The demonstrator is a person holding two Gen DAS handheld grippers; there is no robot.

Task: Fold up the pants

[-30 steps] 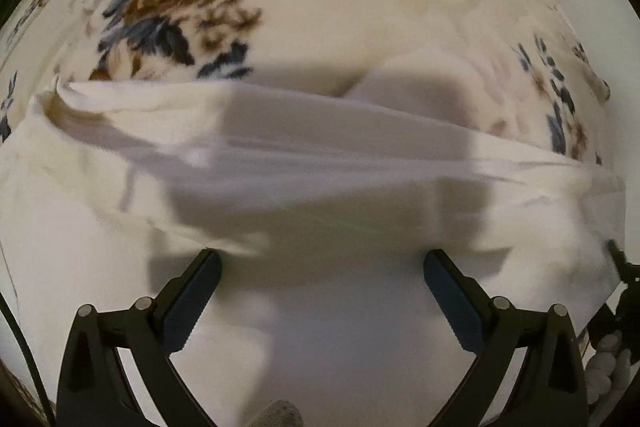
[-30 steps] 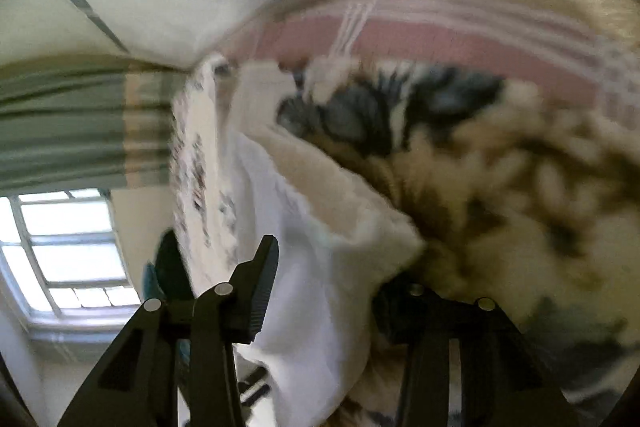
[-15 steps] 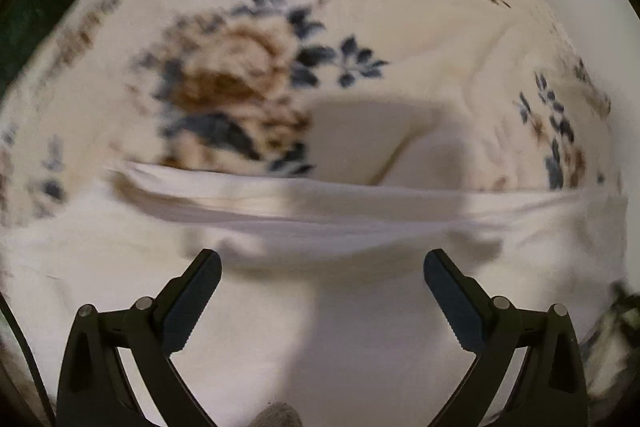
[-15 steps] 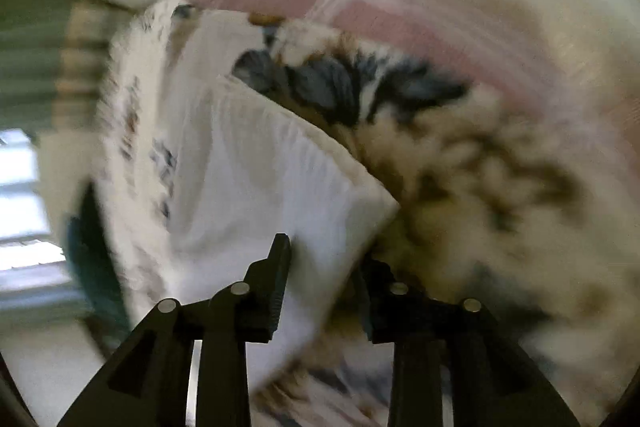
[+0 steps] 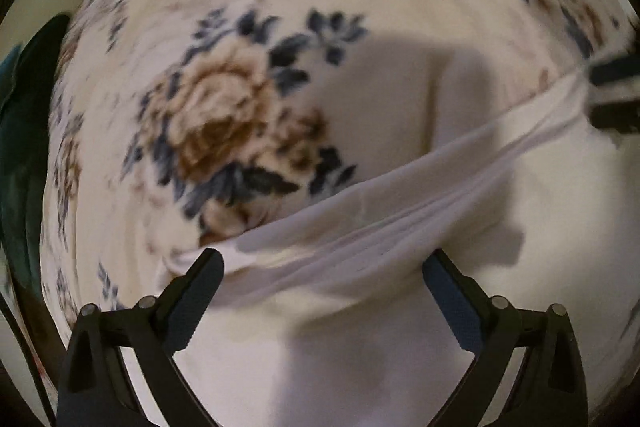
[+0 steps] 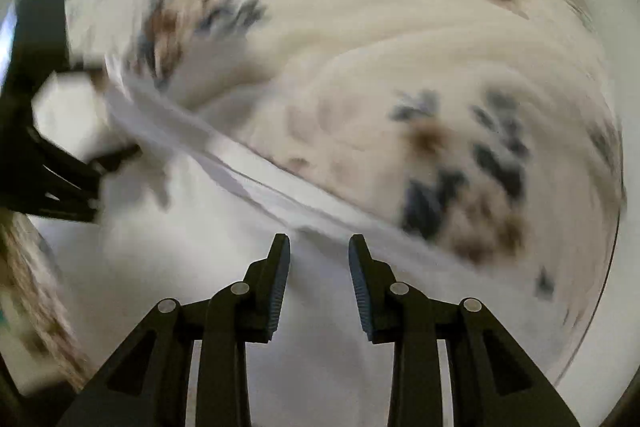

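**Both tongs released above white pants on a flowered blanket**

The left tongs [image 5: 322, 281] are spread wide, their ribbed pads well apart and gripping nothing. They hang just over the white pants [image 5: 360, 327], which lie spread on a cream blanket [image 5: 224, 115] printed with brown roses and dark blue leaves. In the left wrist view the upper edge of the pants runs as a gathered, rumpled band from just beside the left finger up and across to the far right, where the dark, blurred shape of the other tool [image 5: 614, 95] meets the cloth. Whether it touches the fabric there is too blurred to tell. A dark green shape [image 5: 24, 147] sits at the left rim of that view.

The right tongs [image 6: 319, 287] stand apart with a narrower gap and nothing between the pads. Below them the pants [image 6: 180, 259] fill the lower half of the right wrist view, their folded edge crossing diagonally from upper left to lower right. Beyond that edge lies the flowered blanket [image 6: 400, 67], heavily smeared by motion. At the left rim, the left tool [image 6: 52, 171] shows as a black frame at the cloth's edge.
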